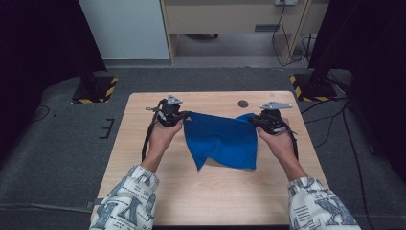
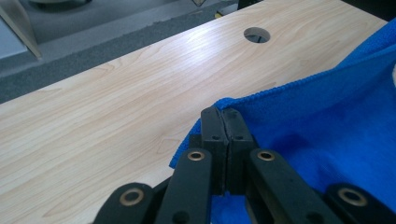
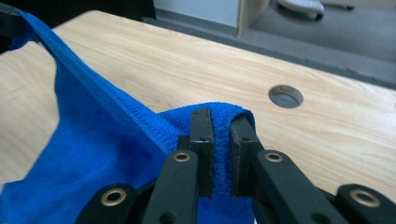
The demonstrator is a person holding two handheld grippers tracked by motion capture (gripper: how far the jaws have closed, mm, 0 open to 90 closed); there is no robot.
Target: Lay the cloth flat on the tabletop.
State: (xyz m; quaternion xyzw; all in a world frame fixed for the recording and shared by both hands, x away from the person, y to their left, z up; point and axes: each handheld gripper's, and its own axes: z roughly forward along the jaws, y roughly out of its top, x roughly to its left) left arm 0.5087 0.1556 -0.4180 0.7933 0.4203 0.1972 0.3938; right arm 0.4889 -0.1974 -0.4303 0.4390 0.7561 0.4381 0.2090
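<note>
Left gripper point(image 1: 173, 116), at the far-left part of the wooden table point(image 1: 143, 139): jaws pressed together on one corner of the blue microfibre cloth point(image 1: 222, 139), the hem pinched flat between the pads, as seen in the left gripper view point(image 2: 223, 122). Good bite there, with no gap between the pads and little cloth sticking out past the tips.

Between the two grippers: cloth strung in a slack span above the tabletop, upper edge sagging a little, lower part hanging in a loose fold with its tip touching the wood nearer the person. Judged as spreading or laying the cloth flat. Best done by drawing the two corners apart evenly until the top edge runs straight, then lowering both together so the hanging fold lands first and opens out rather than tucking under. Worth keeping both grippers at one height, since a tilt would likely drag the fold sideways.

Right gripper point(image 1: 269, 120), at the far-right part, near the round cable hole point(image 1: 243, 103): jaws closed on the other corner, a thicker roll of cloth bunched between the pads in the right gripper view point(image 3: 220, 122), so the tips stand a little apart. Likely a weaker hold than the left; no hard tug on that side, lest the roll slip out.
</note>
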